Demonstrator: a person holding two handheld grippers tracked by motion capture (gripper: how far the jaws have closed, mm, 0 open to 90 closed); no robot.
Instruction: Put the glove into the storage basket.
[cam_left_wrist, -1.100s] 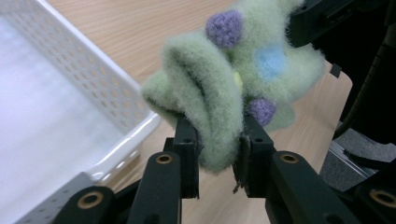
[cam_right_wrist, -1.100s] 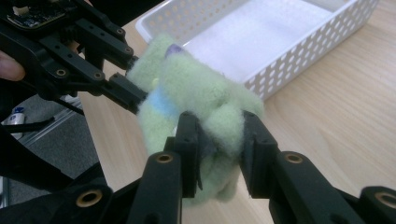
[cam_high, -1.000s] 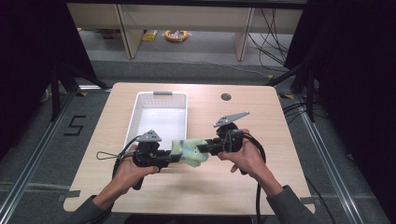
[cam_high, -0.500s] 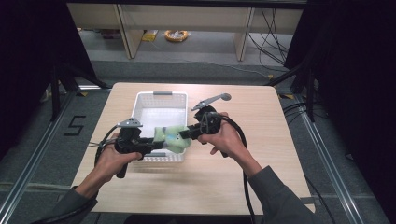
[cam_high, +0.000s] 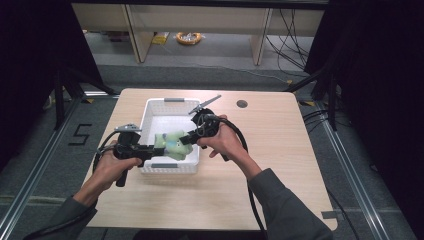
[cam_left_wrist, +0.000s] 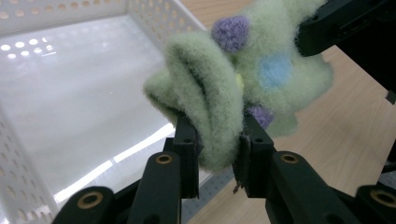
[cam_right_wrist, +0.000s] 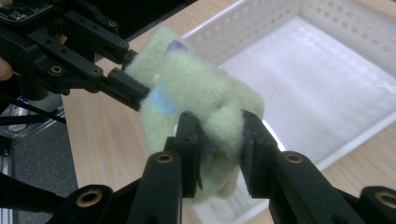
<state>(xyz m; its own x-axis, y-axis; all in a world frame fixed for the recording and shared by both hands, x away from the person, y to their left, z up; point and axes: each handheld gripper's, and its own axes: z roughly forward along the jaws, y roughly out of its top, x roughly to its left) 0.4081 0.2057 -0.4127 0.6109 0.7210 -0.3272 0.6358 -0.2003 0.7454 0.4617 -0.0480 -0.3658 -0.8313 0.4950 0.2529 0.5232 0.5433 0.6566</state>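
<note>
Both my grippers, left (cam_high: 150, 149) and right (cam_high: 189, 136), have carried the green plush toy (cam_high: 171, 142), clamped between them, over the white basket (cam_high: 150, 111).

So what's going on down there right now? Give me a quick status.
Left tool and right tool both shut on the green plush toy. Toy held above the near end of the white basket. Nothing in the way.

Compared with one second earlier, both grippers and the green plush toy (cam_high: 172, 143) clamped between them are displaced from above the bare tabletop, to the left and away from the person, and now hang over the white basket (cam_high: 150, 114).
</note>
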